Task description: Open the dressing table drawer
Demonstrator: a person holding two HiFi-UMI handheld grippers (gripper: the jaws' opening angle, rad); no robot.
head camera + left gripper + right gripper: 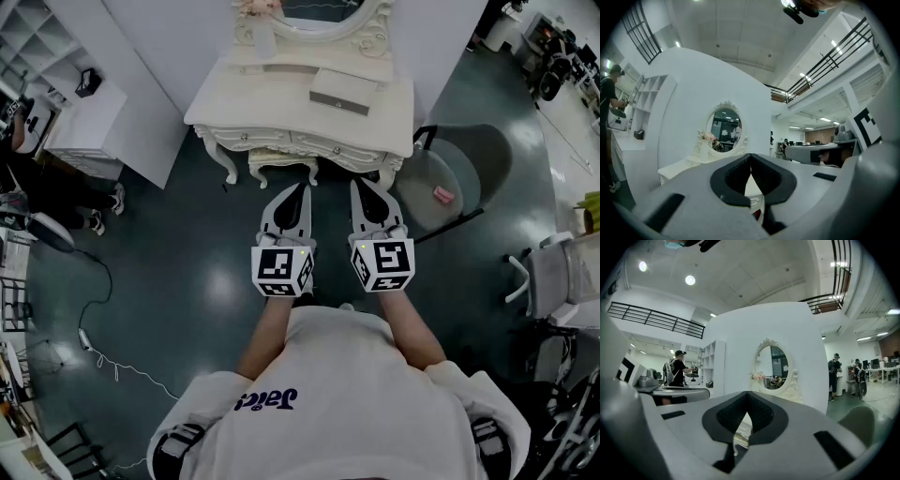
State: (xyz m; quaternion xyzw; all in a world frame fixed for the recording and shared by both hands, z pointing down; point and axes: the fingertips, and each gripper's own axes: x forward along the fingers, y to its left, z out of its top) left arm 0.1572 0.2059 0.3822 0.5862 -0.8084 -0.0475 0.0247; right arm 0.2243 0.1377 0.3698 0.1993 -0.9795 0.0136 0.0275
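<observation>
Closed: left gripper (304,190), right gripper (357,186); one dressing table (281,94), one chair (473,159).

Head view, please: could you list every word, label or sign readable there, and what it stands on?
"Jaics", or close to it, in dark letters on the person's white top.
Cubes on the left gripper and right gripper: square marker patterns, no letters.
Pink item on the chair: too small to read.

Cream dressing table (281,117) w/ carved trim, top centre; dark glossy green floor (187,244); left gripper (303,187), right gripper (358,183) grey, blk/wht marker cubes.
</observation>
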